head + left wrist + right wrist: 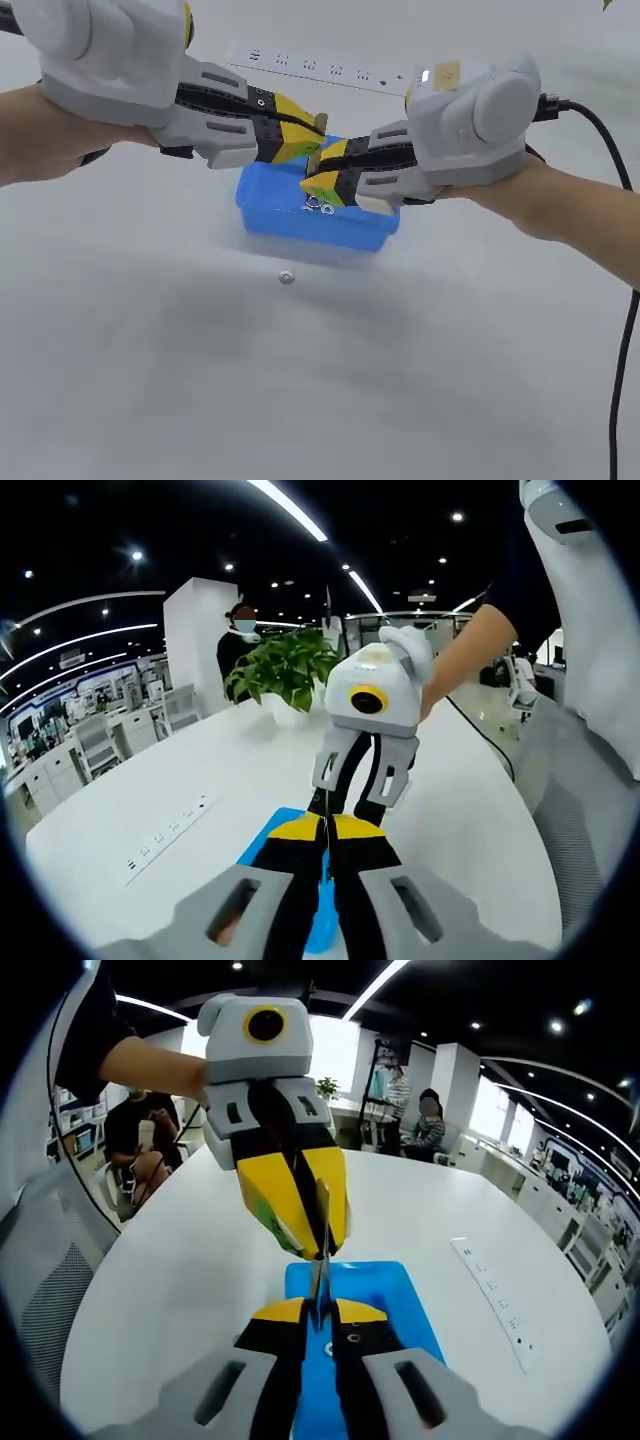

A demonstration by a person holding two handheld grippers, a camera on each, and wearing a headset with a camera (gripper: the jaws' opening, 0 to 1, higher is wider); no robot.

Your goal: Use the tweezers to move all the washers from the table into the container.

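To the left of the blue container (262,205) and above its far left corner, the left gripper (308,138) reaches in with its yellow-tipped jaws drawn together on one end of the tweezers (319,1270). The left gripper view shows a thin metal line running up between these jaws. That grip looks meant to carry and steady the tool, which is too slim to manage with one clamp. The tweezers run between the two grippers directly above the container, so anything they let go would probably fall inside. In front of the container, a little left of its middle, one washer (287,277) lies on the bare table and is not yet moved. A small cluster of washers (318,205) already sits inside. Over the container's middle and right half, the right gripper (322,172) comes in from the right, its jaws nearly closed with the tweezers' other end pinched between them. Its likely job is to squeeze the arms shut. In the head view the gripper bodies cover the far rim and most of the tweezers. I cannot tell whether the tips hold a washer, and the washers inside are too small to count. Beyond the container lies a power strip (320,68), partly covered by the right gripper. Well to the right of the container, a black cable (620,330) runs off the bottom edge.
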